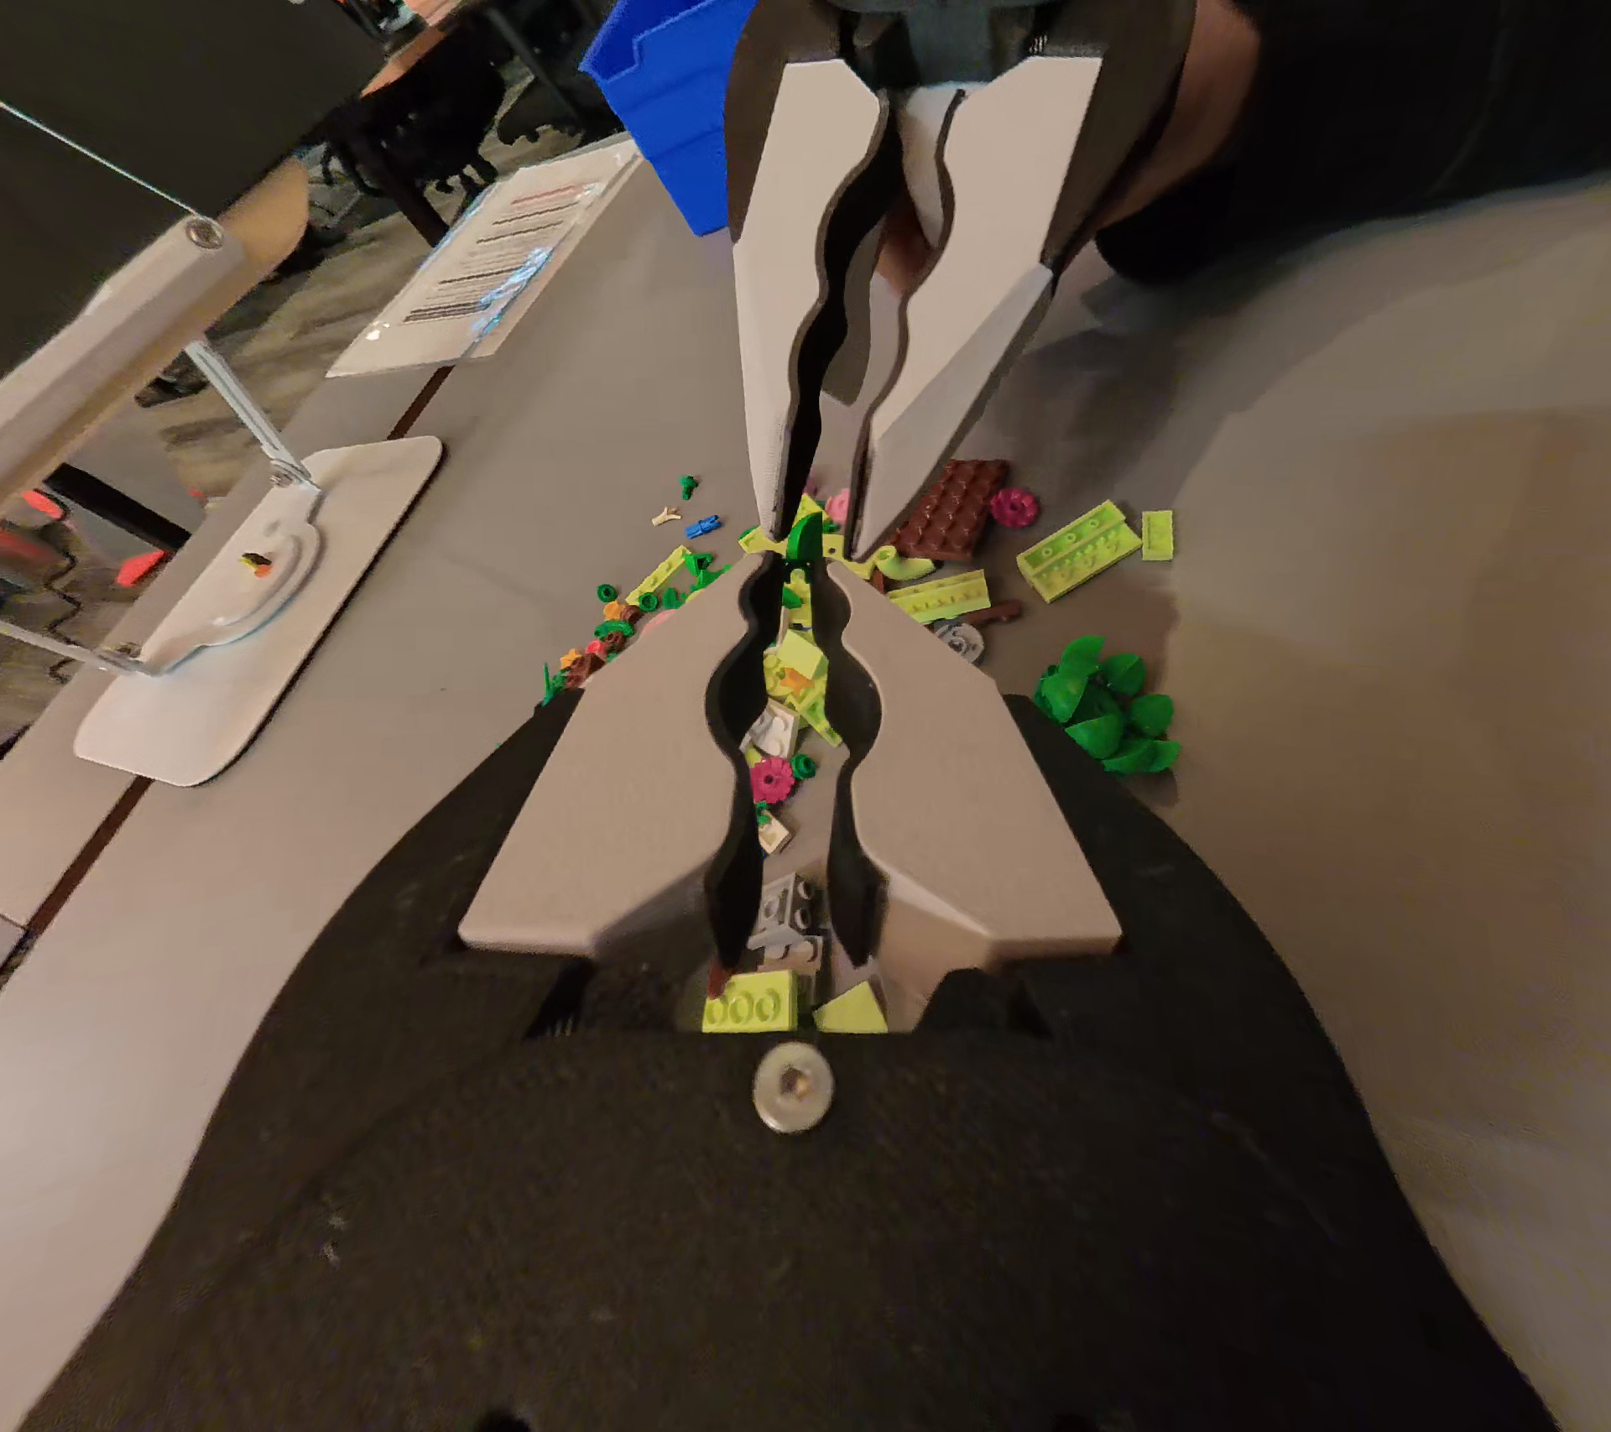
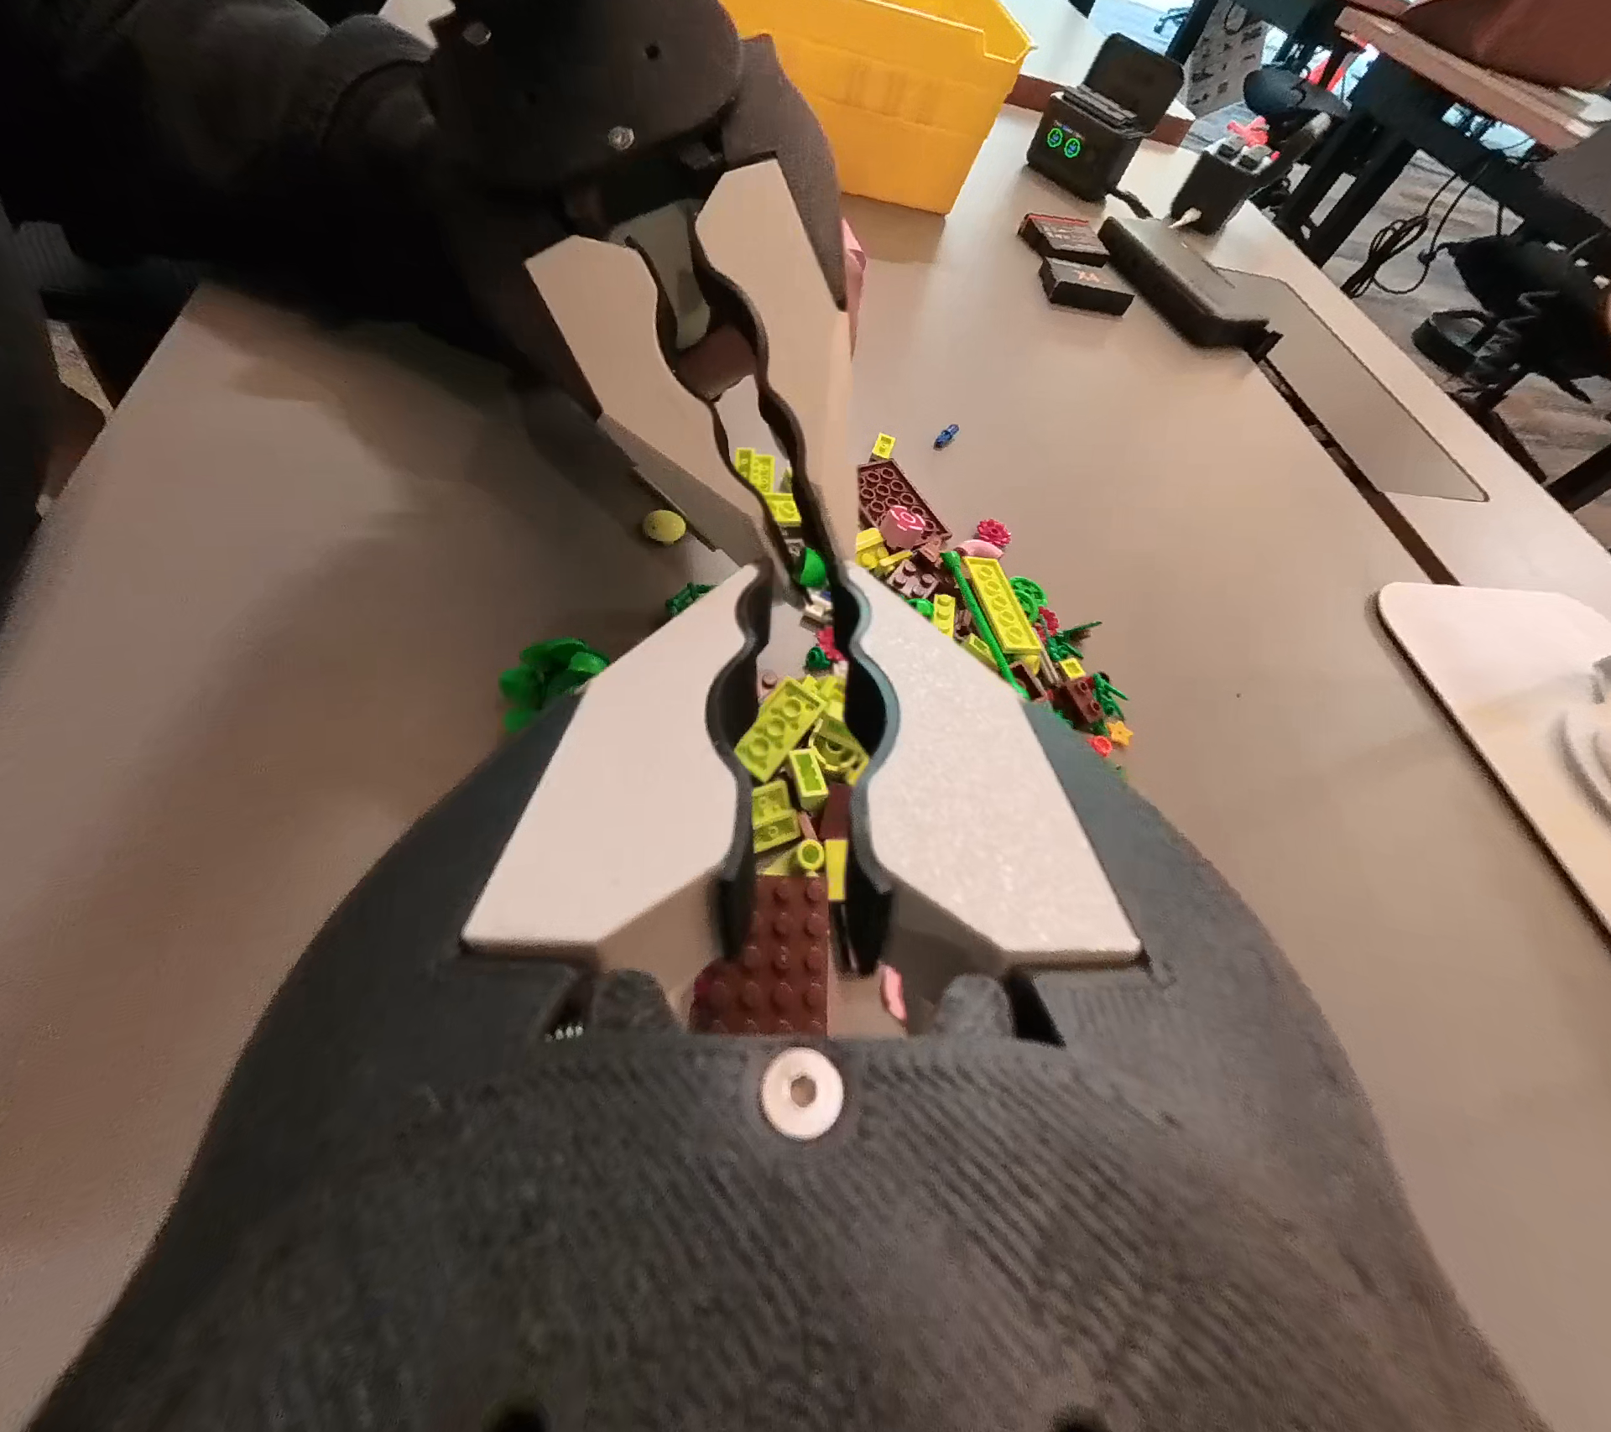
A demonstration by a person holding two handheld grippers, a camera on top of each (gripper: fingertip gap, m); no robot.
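Note:
In the left wrist view my left gripper (image 1: 795, 564) is shut on the dark stem of a small green leaf piece (image 1: 803, 534), just above a pile of small toy bricks (image 1: 950, 593) on the grey table (image 1: 523, 449). My right gripper (image 1: 819, 538) reaches in from the far side. Its fingers stand apart on either side of the leaf and do not press on it. In the right wrist view my right gripper (image 2: 811, 578) is open, and the left gripper (image 2: 798, 581) comes in from the upper left with the green leaf piece (image 2: 812, 566) at its tip.
A brown plate (image 1: 950, 510), lime bricks (image 1: 1077, 549) and a clump of green leaves (image 1: 1107, 710) lie around the pile. A blue bin (image 1: 680, 48), a sheet of paper (image 1: 488, 266) and a lamp base (image 1: 261, 606) stand to the left. A yellow bin (image 2: 872, 39) and black devices (image 2: 1090, 144) stand behind. Both grippers' tips are close together, under 4 cm apart. My left tips are roughly 9 cm from the brown plate (image 1: 950, 510).

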